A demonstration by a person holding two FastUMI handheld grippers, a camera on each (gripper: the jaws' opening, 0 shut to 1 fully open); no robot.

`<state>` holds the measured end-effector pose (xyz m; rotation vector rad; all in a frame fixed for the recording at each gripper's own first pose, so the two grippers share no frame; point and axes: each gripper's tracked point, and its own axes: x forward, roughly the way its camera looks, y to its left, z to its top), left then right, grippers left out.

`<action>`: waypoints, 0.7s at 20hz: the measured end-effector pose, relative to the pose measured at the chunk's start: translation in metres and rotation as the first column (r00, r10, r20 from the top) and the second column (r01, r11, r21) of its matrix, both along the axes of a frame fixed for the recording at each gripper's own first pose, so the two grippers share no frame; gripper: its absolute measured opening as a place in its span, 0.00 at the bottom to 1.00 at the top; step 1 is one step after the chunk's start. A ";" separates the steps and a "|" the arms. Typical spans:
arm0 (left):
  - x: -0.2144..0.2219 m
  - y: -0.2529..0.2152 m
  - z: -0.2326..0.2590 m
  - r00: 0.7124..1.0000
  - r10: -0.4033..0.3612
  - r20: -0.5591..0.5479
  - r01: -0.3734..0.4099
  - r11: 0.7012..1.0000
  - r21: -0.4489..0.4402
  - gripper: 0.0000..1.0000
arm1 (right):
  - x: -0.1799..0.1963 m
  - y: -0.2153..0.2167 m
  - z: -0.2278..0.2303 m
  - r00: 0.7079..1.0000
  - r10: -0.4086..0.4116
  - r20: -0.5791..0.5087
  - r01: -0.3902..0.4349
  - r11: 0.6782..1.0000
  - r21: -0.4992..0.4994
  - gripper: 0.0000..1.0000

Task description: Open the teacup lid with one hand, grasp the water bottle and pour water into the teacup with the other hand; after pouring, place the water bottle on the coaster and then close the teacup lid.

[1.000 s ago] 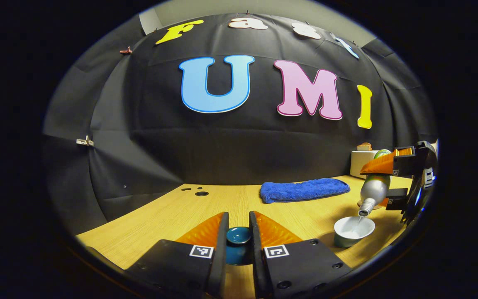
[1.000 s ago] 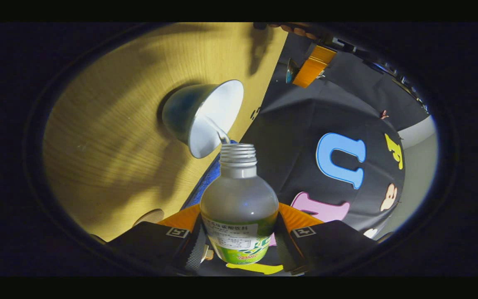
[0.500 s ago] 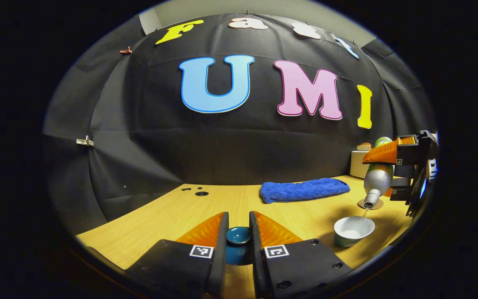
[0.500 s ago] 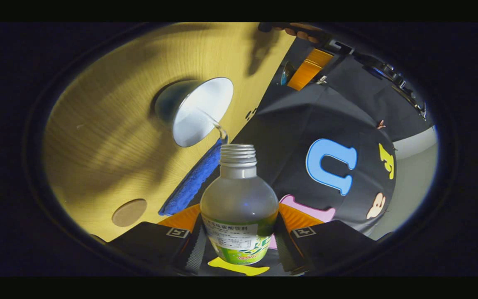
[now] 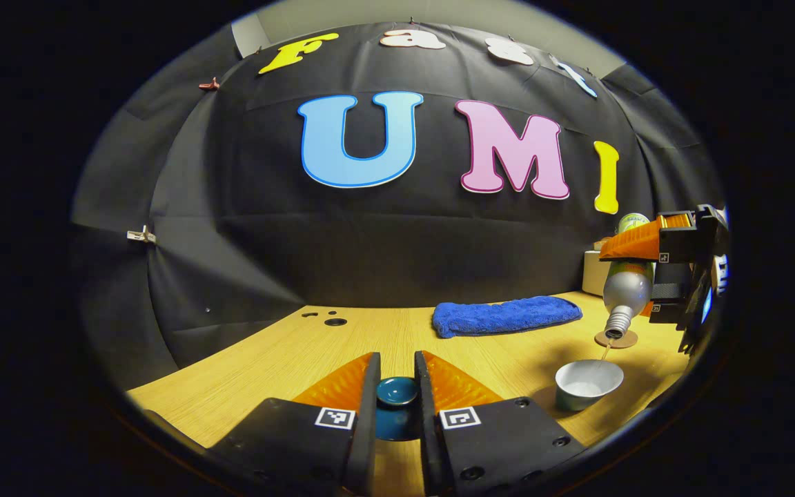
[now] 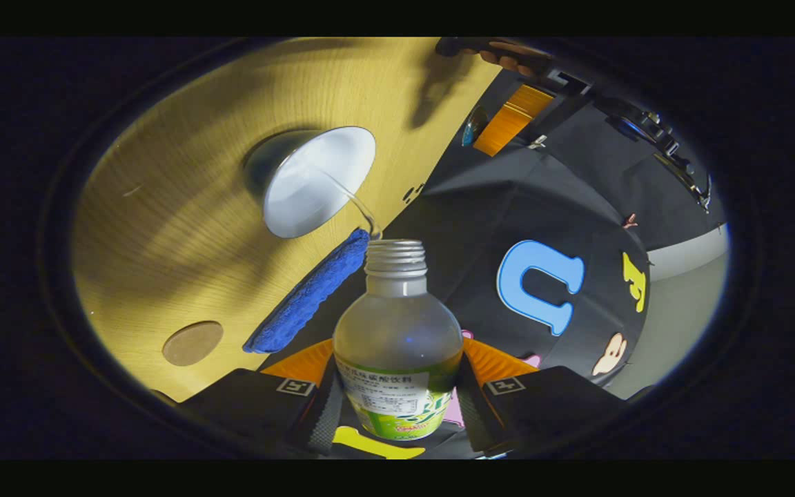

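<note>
While the left gripper [image 5: 396, 386] clamps the dark blue teacup lid [image 5: 396, 393] between both fingers just above the wooden table [image 5: 287, 359], its view shows the right gripper [image 5: 653, 276] tilting the water bottle [image 5: 625, 286] mouth-down over the open teacup [image 5: 587, 383]; a thin stream falls, seemingly into the cup. A round coaster [image 5: 616, 339] lies behind the cup, beside a blue towel [image 5: 504, 315].

From the right gripper view, both fingers press the water bottle [image 6: 397, 345]; the stream reaches the teacup [image 6: 315, 183], with the coaster [image 6: 192, 342] apart.

Dim booth, bright warm counter [image 5: 287, 359] with soft shadows; strong fisheye bending at edges; focus mostly sharp.
</note>
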<state>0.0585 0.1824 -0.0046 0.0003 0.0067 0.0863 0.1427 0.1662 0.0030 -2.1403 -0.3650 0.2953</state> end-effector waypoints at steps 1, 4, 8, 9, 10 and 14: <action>0.000 0.000 0.000 1.000 0.000 0.000 0.000 1.000 0.000 0.31 | -0.001 0.000 0.000 1.000 0.003 -0.002 -0.003 1.000 -0.004 0.74; 0.000 0.000 0.001 1.000 0.000 0.000 0.000 1.000 0.000 0.31 | -0.001 0.001 -0.001 1.000 0.009 -0.001 -0.009 1.000 -0.017 0.74; 0.000 0.000 0.000 1.000 0.000 0.000 0.000 1.000 0.000 0.30 | -0.002 0.001 -0.002 1.000 0.018 0.012 -0.018 0.999 -0.045 0.74; 0.000 0.000 0.000 1.000 0.000 0.000 0.000 1.000 0.000 0.30 | -0.001 0.000 -0.001 1.000 0.018 0.013 -0.018 0.999 -0.048 0.74; 0.000 0.000 0.001 1.000 0.000 0.000 0.000 1.000 0.000 0.30 | -0.001 0.000 -0.002 1.000 0.019 0.013 -0.018 0.999 -0.050 0.74; 0.000 0.000 0.001 1.000 0.000 0.000 0.000 1.000 0.000 0.31 | -0.002 -0.002 -0.002 1.000 0.022 0.015 -0.021 0.998 -0.058 0.74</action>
